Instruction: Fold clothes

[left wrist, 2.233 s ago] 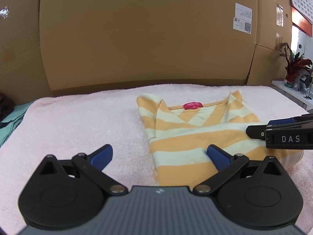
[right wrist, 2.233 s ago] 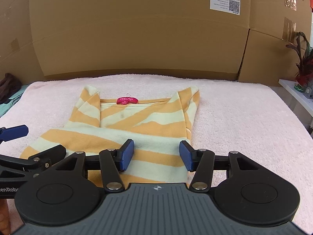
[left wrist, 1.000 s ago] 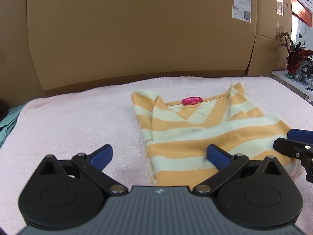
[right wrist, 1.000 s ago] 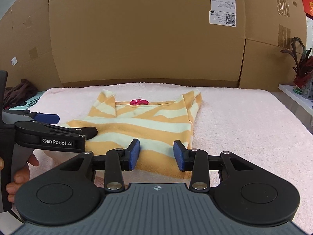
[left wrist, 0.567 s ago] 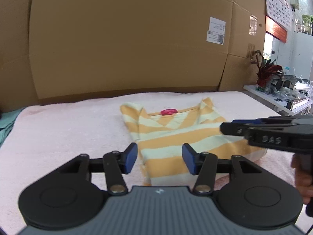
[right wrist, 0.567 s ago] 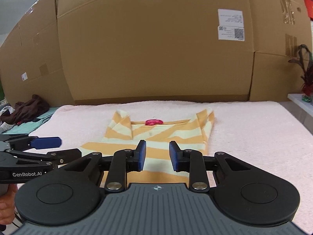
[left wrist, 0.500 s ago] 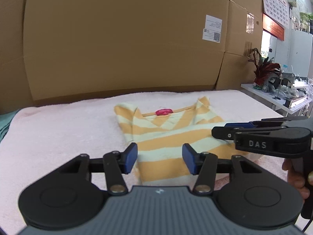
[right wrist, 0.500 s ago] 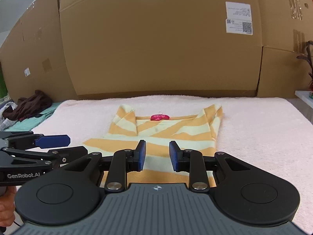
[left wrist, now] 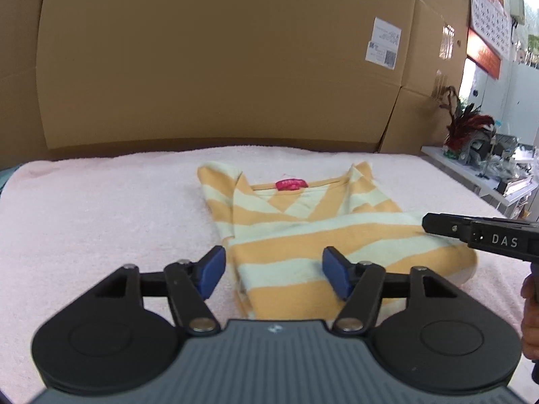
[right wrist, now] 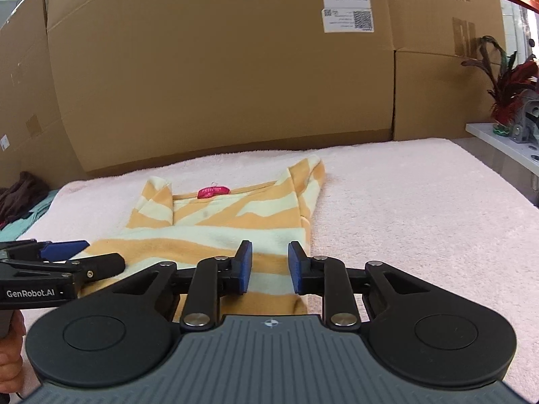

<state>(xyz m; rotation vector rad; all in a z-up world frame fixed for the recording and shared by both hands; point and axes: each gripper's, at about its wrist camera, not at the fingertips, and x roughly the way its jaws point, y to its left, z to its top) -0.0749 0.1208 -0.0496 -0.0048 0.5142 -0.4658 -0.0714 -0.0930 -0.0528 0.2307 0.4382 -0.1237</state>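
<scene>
Hovering over a striped shirt already folded into a narrow block

Near the lens, the left gripper [left wrist: 273, 271] has just spread a little wider and the right gripper [right wrist: 269, 267] has just narrowed; both are parted and empty above the hem. At twelve o'clock the orange-and-cream shirt [right wrist: 232, 229] lies on the pink towel [right wrist: 404, 202], sleeves tucked, so a hem-to-collar fold likely comes next. Beyond stand cardboard boxes [left wrist: 219, 60].

Orange-and-cream striped shirt [left wrist: 303, 232] with pink neck label [left wrist: 291, 184], pale pink towel [left wrist: 101, 208], brown cardboard [left wrist: 219, 57]
</scene>
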